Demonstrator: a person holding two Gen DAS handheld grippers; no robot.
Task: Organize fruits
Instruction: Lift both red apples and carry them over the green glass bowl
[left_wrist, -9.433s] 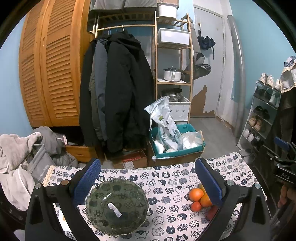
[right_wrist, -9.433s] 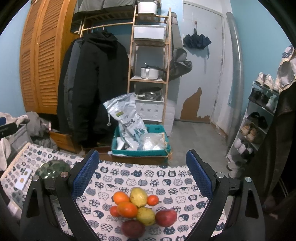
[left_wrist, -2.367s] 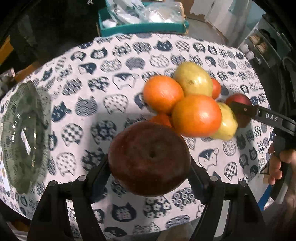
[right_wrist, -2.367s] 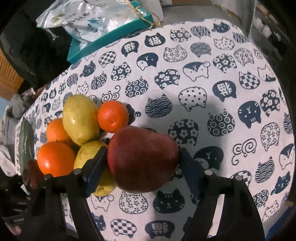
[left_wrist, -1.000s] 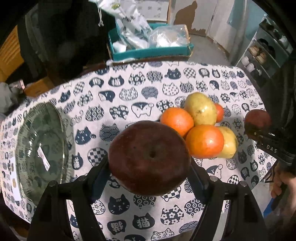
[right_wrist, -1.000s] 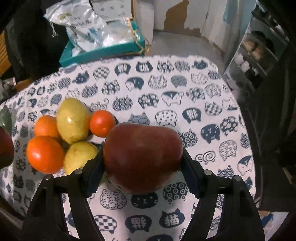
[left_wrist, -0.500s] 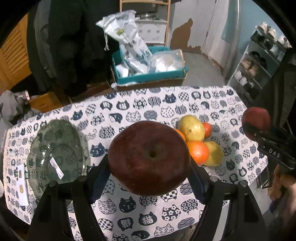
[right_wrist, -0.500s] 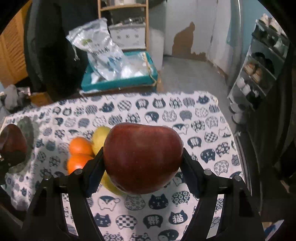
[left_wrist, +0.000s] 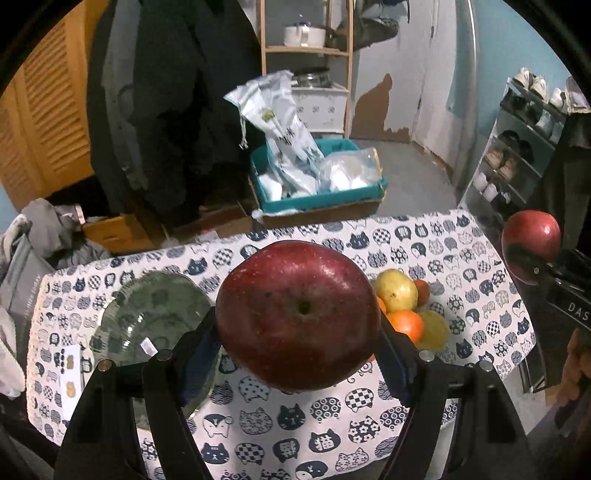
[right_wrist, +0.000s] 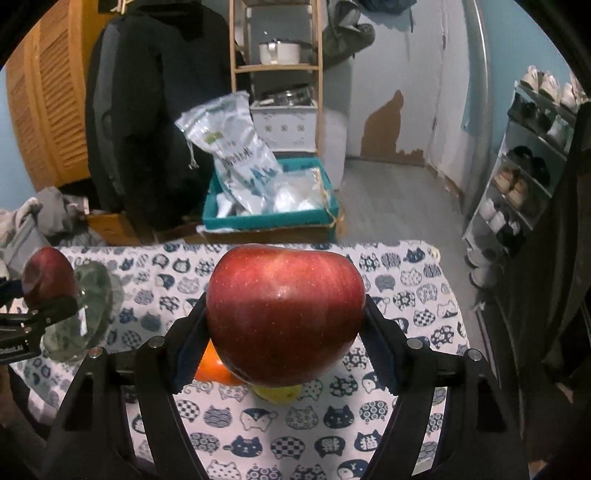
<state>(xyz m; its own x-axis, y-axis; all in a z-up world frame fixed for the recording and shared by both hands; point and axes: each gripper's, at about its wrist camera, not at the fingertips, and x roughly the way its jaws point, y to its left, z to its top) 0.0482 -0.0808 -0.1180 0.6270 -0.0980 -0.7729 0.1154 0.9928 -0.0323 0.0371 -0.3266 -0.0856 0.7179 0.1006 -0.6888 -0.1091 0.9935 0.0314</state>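
My left gripper (left_wrist: 298, 332) is shut on a dark red apple (left_wrist: 297, 314), held high above the table. My right gripper (right_wrist: 285, 325) is shut on a brighter red apple (right_wrist: 285, 314), also raised; it shows at the right of the left wrist view (left_wrist: 532, 243). The left apple shows at the left of the right wrist view (right_wrist: 48, 277). A green glass bowl (left_wrist: 147, 317) sits on the table's left part. A pile of oranges (left_wrist: 406, 325) and yellow pears (left_wrist: 397, 290) lies on the right part, partly hidden behind the apples.
The table has a cat-print cloth (left_wrist: 295, 424). Beyond its far edge on the floor stands a teal crate (left_wrist: 317, 201) with plastic bags. Coats hang at the back left, a shoe rack (left_wrist: 517, 147) stands on the right. A small card (left_wrist: 70, 373) lies beside the bowl.
Both grippers have risen further and tilted up with their apples, so the table looks smaller and lower. The fruit pile and bowl have not moved.
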